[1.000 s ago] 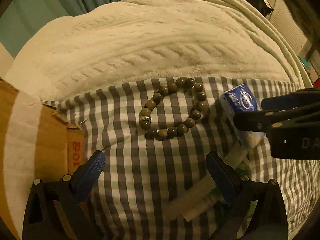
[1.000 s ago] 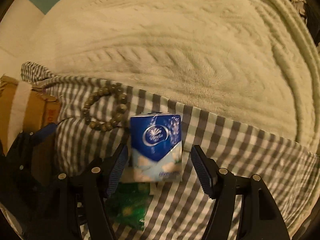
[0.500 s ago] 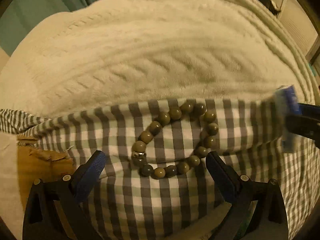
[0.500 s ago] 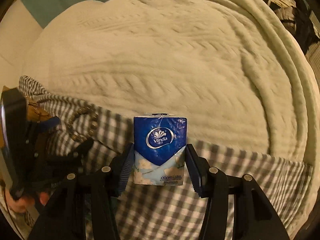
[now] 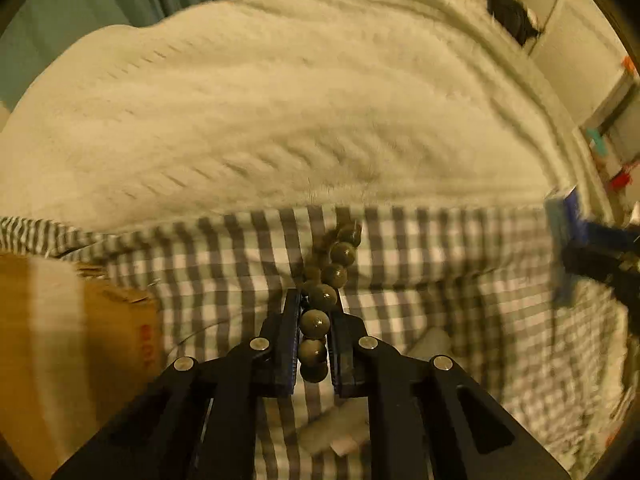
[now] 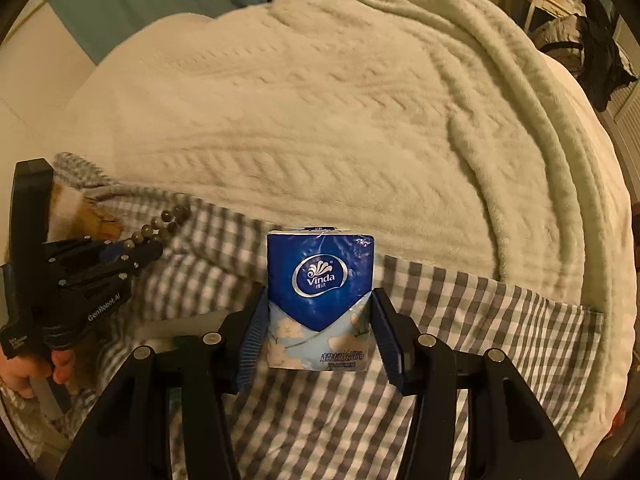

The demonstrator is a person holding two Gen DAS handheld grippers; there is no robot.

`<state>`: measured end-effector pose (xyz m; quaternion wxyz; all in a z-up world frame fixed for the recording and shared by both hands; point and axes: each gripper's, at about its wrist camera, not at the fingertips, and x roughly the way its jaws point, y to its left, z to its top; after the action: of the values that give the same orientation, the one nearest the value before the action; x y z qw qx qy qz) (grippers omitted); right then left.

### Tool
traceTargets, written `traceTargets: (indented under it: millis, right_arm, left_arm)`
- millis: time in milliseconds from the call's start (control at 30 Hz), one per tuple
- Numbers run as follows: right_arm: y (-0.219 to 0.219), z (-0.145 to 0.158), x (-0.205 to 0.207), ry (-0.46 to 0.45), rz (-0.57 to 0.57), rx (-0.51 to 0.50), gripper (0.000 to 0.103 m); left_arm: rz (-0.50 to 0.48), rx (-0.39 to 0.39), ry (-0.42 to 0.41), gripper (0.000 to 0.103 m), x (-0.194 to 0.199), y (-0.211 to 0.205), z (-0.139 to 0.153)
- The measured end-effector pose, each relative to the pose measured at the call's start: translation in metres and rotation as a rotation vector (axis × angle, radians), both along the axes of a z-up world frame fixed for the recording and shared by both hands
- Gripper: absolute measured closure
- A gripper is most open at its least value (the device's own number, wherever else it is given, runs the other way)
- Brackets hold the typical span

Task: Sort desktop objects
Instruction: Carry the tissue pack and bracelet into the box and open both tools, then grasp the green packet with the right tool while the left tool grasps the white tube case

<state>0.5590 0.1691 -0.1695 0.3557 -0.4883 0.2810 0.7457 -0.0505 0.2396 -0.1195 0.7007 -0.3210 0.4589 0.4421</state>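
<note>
A: In the left wrist view, what did you have?

B: Your left gripper (image 5: 314,336) had its jaws closing on the bracelet (image 5: 320,300), nearly together, with beads pinched between the pads and the rest of the string trailing out ahead over the checked cloth (image 5: 440,248). The box (image 5: 80,340) sat at the left edge, just beside the cloth. The blanket (image 5: 300,100) on the bed filled the far side. The picture was blurred, so I could not tell whether the far beads touched the cloth.

A: And the right wrist view?

B: Your right gripper (image 6: 316,332) had its jaws about half open and pressed on both sides of the tissue pack (image 6: 320,300), which stood upright between the pads above the cloth. Your left gripper showed at the left with the bracelet dangling from it, near the box.

A: Which step was that?

B: I judged it the pick-up: both things gripped, neither yet put away. The next move called for carrying each to its place, likely the box, and keeping the squeeze on the loose beads firm.
</note>
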Motion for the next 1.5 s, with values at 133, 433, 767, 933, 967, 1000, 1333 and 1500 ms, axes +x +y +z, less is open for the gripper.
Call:
traceTargets:
  millis: [133,433,767,933,967,1000,1333,1500]
  right_arm:
    - [-0.022,0.031,-0.006,0.063,0.005,-0.006,0.053]
    - [-0.097,0.128,-0.067,0.165,0.120,0.111,0.053]
    - [-0.191,0.162,-0.169,0.268,0.271,0.099,0.053]
    - [-0.210,0.140,-0.216,0.259,0.316,0.071,0.053]
    - [-0.211,0.134,-0.218,0.256,0.314,0.064,0.053]
    - [-0.211,0.129,-0.224,0.256,0.310,0.054,0.053]
    - [-0.193,0.121,-0.227,0.300,0.262,0.071,0.042]
    - [-0.181,0.128,-0.197,0.236,0.230,0.143,0.042]
  left_arm:
    - [0.029,0.071,-0.080,0.091,-0.023,-0.010,0.056]
    - [0.140,0.203,-0.161,0.091,-0.112,-0.038,0.177]
    - [0.367,0.198,-0.041,0.091,-0.224,-0.073,0.164]
    - [0.392,0.138,-0.024,0.091,-0.253,-0.077,0.140]
    - [0.393,0.130,-0.021,0.091,-0.256,-0.079,0.136]
    - [0.392,0.126,-0.021,0.091,-0.266,-0.082,0.136]
    - [0.441,0.148,-0.105,0.038,-0.286,-0.080,0.149]
    - [0.384,0.181,-0.073,0.031,-0.254,-0.092,0.155]
